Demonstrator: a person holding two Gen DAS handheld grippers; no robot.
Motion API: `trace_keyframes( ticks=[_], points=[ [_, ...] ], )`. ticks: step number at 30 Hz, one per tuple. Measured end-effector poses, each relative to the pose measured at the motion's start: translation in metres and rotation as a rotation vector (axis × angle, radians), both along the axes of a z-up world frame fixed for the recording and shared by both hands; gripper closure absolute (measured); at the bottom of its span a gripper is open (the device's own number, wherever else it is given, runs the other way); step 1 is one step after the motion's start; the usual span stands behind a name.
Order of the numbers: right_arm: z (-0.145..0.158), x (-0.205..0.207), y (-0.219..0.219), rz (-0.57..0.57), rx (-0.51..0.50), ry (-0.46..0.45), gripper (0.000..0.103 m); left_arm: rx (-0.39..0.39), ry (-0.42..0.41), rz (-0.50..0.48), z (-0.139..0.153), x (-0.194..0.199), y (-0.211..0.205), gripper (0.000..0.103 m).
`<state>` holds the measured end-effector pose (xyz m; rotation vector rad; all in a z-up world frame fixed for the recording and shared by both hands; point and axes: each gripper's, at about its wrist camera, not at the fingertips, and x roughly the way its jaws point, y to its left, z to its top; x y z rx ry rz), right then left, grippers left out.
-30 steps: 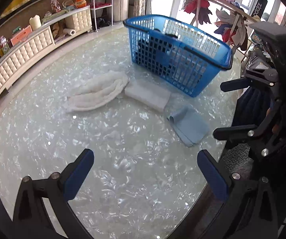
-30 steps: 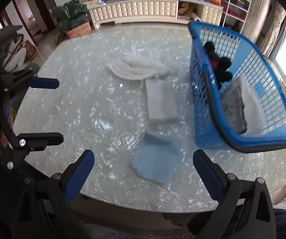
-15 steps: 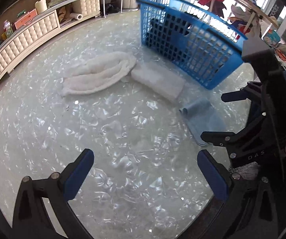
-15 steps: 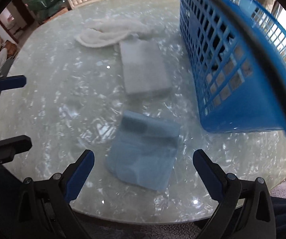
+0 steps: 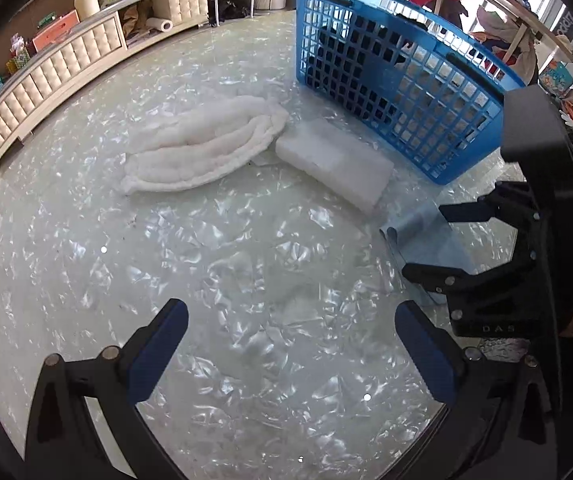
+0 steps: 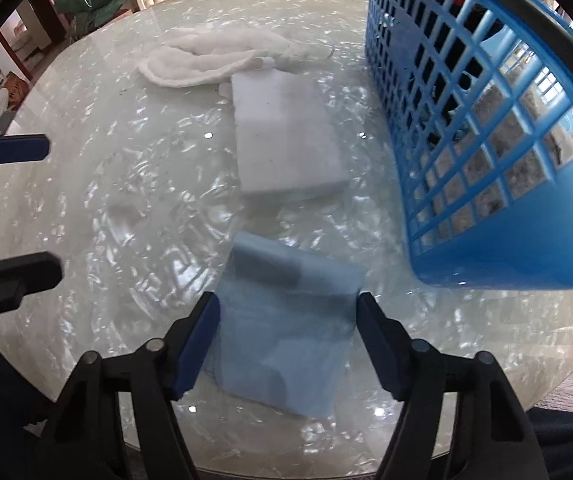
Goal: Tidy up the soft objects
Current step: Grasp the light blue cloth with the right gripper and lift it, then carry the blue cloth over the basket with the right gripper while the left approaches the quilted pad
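Observation:
A folded light blue cloth (image 6: 290, 320) lies on the glossy table near its front edge. My right gripper (image 6: 286, 338) is low over it, jaws open, one finger on each side of the cloth, not closed on it. The cloth (image 5: 426, 240) and the right gripper (image 5: 442, 244) also show in the left wrist view. A white foam block (image 6: 286, 136) and a fluffy white towel (image 6: 214, 56) lie farther back. A blue basket (image 6: 506, 152) stands at the right with dark and grey soft items inside. My left gripper (image 5: 290, 352) is open and empty over bare table.
The table's rounded front edge (image 6: 366, 460) runs just below the right gripper. A cream tufted cabinet (image 5: 66, 64) with clutter stands beyond the table. A rack with clothes (image 5: 498, 0) stands behind the basket.
My right gripper has moved forward and down onto the blue cloth and its jaws have narrowed around it. My left gripper has shifted forward slightly over the table.

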<state>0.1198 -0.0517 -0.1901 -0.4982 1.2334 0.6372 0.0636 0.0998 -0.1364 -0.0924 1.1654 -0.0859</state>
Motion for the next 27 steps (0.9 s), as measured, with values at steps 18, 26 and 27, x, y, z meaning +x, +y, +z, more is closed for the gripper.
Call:
trace_keyframes(
  ticks=[18,26,27],
  points=[
    [0.012,-0.032,0.004,0.023,0.067,0.020,0.089,0.013,-0.033,0.025,0.012,0.007,0.002,0.000],
    [0.020,-0.031,-0.011,0.012,0.083,0.033,0.093,0.017,-0.042,0.034,0.020,0.018,0.002,0.000],
    [0.024,-0.032,-0.014,0.015,0.087,0.029,0.093,0.015,-0.044,0.036,0.021,0.019,0.001,0.000]
  ],
)
